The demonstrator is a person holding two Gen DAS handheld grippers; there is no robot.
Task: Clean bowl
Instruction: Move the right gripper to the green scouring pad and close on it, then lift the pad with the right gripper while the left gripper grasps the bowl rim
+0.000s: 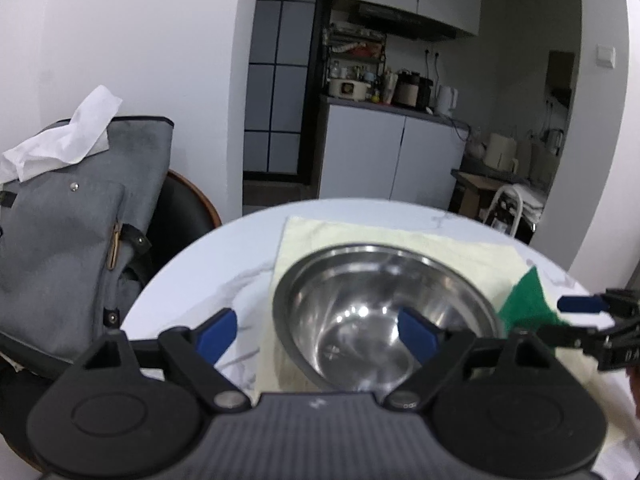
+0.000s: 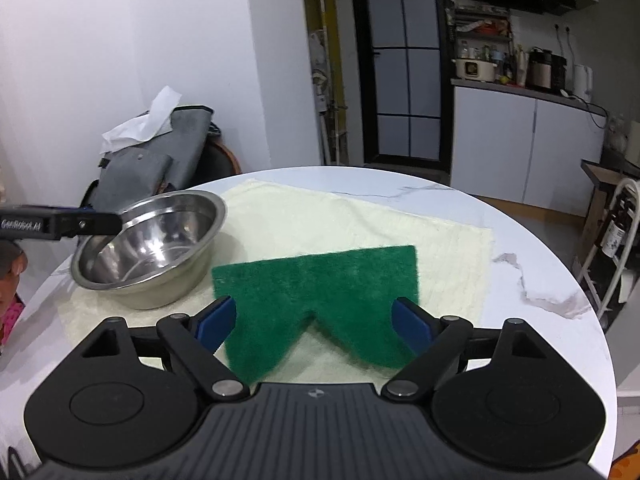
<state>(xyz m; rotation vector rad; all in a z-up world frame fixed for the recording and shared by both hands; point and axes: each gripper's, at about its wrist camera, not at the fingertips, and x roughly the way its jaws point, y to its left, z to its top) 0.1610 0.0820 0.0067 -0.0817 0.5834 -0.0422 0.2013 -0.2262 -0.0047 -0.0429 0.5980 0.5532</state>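
A steel bowl [image 1: 384, 312] sits tilted on a cream towel [image 1: 400, 236] on the white marble table. My left gripper [image 1: 320, 332] is open, its jaws straddling the bowl's near left rim; the right finger is inside the bowl. In the right wrist view the bowl [image 2: 160, 248] is at the left with the left gripper [image 2: 100, 222] at its rim. My right gripper [image 2: 316, 320] is shut on a green scouring pad [image 2: 320, 284], which bends between the fingers, right of the bowl. The pad [image 1: 528, 300] and right gripper [image 1: 576, 316] show at the right in the left wrist view.
A grey backpack [image 1: 76, 240] with white tissue [image 1: 64, 140] stands on a chair left of the table. The round table edge [image 2: 560, 264] curves to the right. A kitchen counter [image 1: 392, 152] with appliances stands behind.
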